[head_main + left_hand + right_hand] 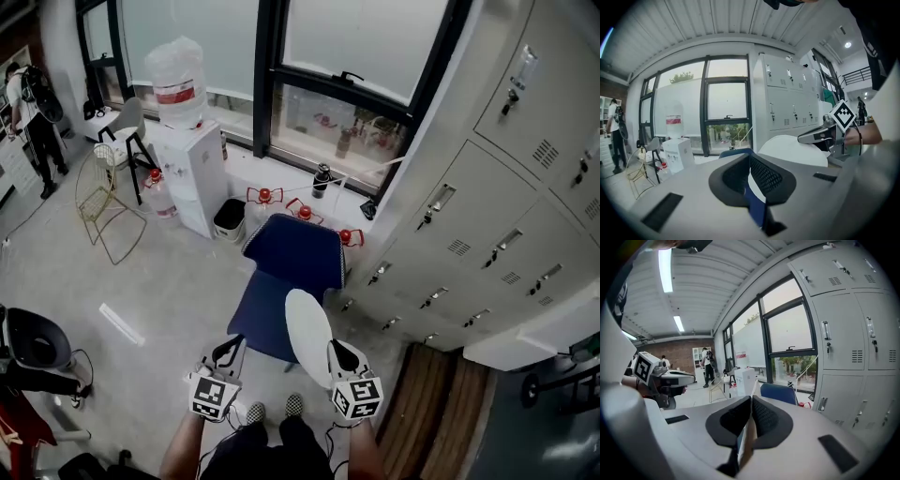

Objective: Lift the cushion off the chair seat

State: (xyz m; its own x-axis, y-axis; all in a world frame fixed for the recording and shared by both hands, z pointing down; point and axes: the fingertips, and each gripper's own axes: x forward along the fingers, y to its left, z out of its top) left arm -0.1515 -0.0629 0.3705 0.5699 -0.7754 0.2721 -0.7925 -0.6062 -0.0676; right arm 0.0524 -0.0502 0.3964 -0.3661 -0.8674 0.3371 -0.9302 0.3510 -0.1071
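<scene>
The cushion [307, 333], blue on one face and white on the other, hangs bent between my two grippers, above the front of the blue chair [291, 248]. My left gripper [228, 349] is shut on its left edge; a thin blue and white edge shows between the pads [750, 180]. My right gripper [339, 354] is shut on the right edge, where the white face curls up. In the right gripper view a pale edge of the cushion [746, 434] sits pinched in the jaws, with the chair [780, 392] beyond. The left gripper view shows the white cushion face [792, 150] and the right gripper [820, 136] on it.
Grey lockers [487, 187] stand close on the right of the chair. A white water dispenser [192, 169], a black bin [230, 217] and red fittings [305, 213] line the window wall behind it. A wire chair [103, 197] and a person [33, 112] are at far left.
</scene>
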